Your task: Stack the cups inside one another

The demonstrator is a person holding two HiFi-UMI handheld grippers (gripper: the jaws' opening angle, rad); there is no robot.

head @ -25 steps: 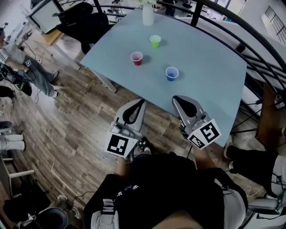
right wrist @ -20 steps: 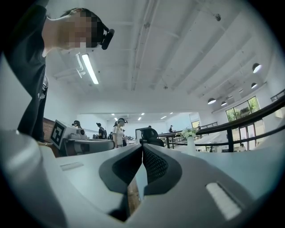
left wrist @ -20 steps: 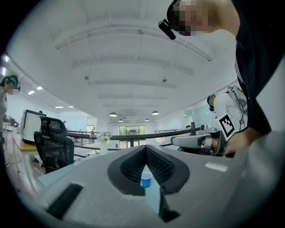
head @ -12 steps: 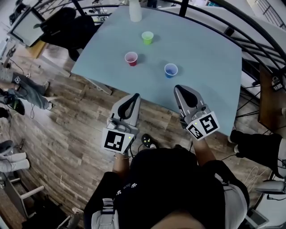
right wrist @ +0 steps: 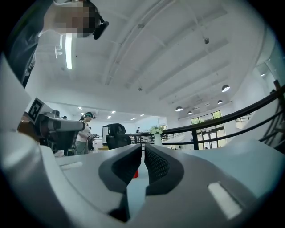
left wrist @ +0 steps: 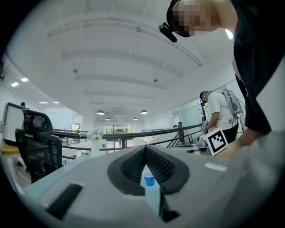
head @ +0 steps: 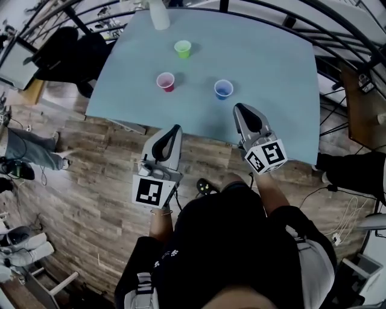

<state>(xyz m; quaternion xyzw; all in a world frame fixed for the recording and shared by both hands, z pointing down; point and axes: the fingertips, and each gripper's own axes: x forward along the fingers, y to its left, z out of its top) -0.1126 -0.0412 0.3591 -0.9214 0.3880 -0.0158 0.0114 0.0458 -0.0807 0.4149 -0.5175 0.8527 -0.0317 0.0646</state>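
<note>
Three small cups stand upright and apart on the pale blue table [head: 283, 90]: a green cup [head: 183, 48] farthest, a red cup [head: 165, 81] to the left, a blue cup [head: 223, 89] nearest. My left gripper [head: 175, 128] hangs just short of the table's near edge, below the red cup, shut and empty. My right gripper [head: 239, 107] reaches over the near edge just right of the blue cup, shut and empty. In the left gripper view the blue cup [left wrist: 148, 178] shows past the closed left gripper [left wrist: 145, 147]. The red cup [right wrist: 135, 173] peeks behind the right gripper [right wrist: 143, 146].
A white vase [head: 159, 15] stands at the table's far edge. A black office chair [head: 66, 51] sits left of the table, dark railings [head: 338, 24] curve behind it, and a seated person's legs [head: 356, 172] are at the right. Wood floor lies below.
Both grippers have moved forward toward the table. The right one now reaches over the near edge beside the blue cup. The cups have not moved.
</note>
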